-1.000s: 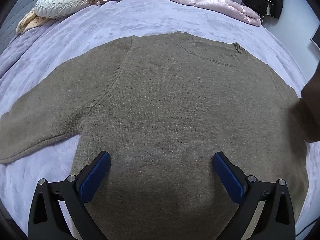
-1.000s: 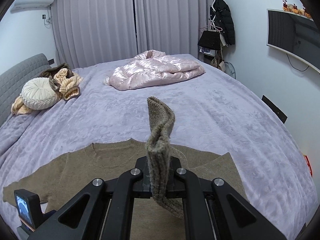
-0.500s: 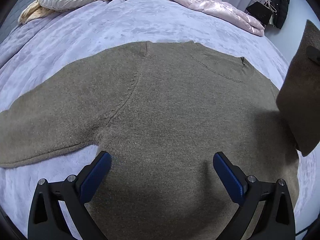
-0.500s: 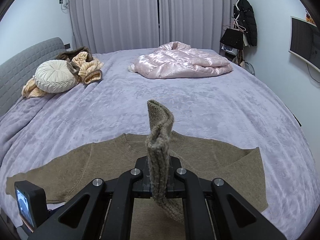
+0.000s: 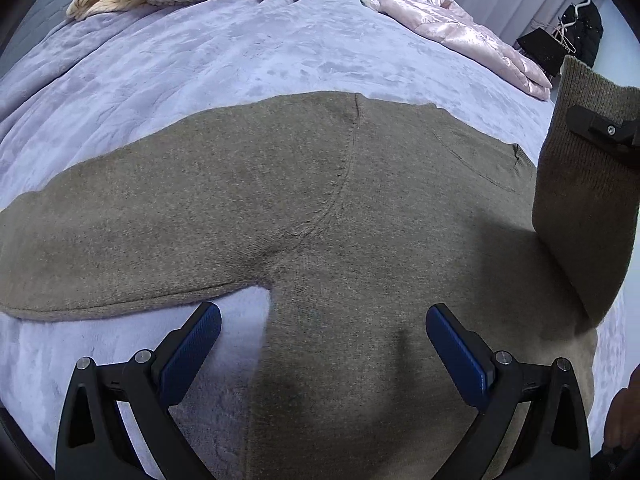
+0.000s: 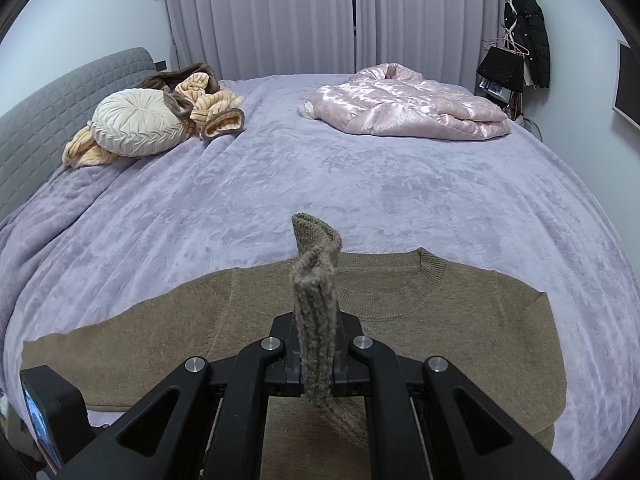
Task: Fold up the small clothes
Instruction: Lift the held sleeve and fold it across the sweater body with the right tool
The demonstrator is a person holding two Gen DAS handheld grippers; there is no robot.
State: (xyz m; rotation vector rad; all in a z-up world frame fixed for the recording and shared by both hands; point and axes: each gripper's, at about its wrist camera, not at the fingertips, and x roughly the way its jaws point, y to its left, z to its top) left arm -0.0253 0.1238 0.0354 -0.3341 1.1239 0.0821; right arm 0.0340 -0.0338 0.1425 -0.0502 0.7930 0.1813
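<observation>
Right gripper clamped on cuff of olive-brown knitted sweater, sleeve now carried over its body | left gripper apart above hem | sleeve fold underway

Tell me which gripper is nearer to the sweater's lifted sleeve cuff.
Right. The right gripper is clamped on the sleeve cuff; the left gripper hangs open over the sweater's body, apart from it.
</observation>
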